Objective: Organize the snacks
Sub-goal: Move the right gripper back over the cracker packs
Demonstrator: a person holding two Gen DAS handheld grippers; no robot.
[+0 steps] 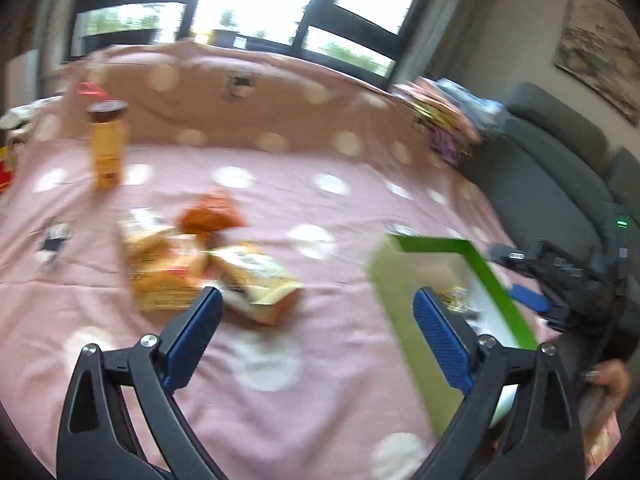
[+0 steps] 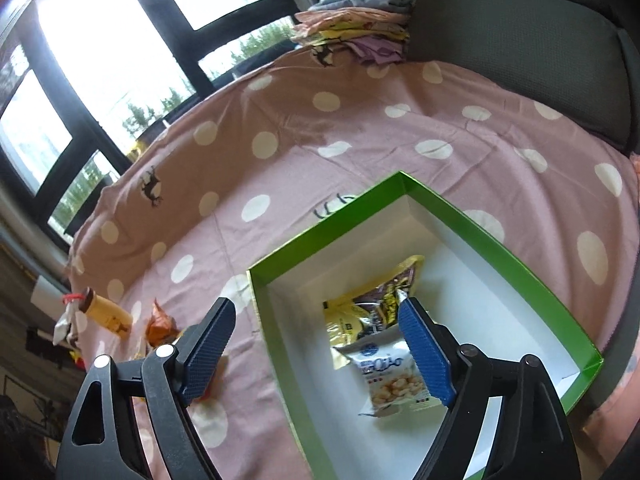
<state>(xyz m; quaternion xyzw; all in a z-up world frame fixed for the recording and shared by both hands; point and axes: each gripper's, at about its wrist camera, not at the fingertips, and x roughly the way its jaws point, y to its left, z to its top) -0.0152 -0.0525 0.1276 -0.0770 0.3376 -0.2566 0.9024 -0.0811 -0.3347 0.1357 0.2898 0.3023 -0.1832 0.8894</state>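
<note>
Both grippers, left (image 1: 316, 320) and right (image 2: 316, 344), gape wide and empty above the pink spotted cloth (image 2: 360, 128), the right over a green box (image 2: 500, 240) holding what look like two snack packets (image 2: 384, 364).

Matt polka-dot cloth (image 2: 360, 152), glossy cardboard box (image 2: 500, 240), shiny foil snack packets (image 2: 384, 376)

green box (image 2: 500, 236), pink white-dotted cloth (image 2: 360, 140)

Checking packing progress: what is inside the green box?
Inside the green box lie two snack packets: a yellow one and a white one overlapping it. Anything under them is covered.
</note>
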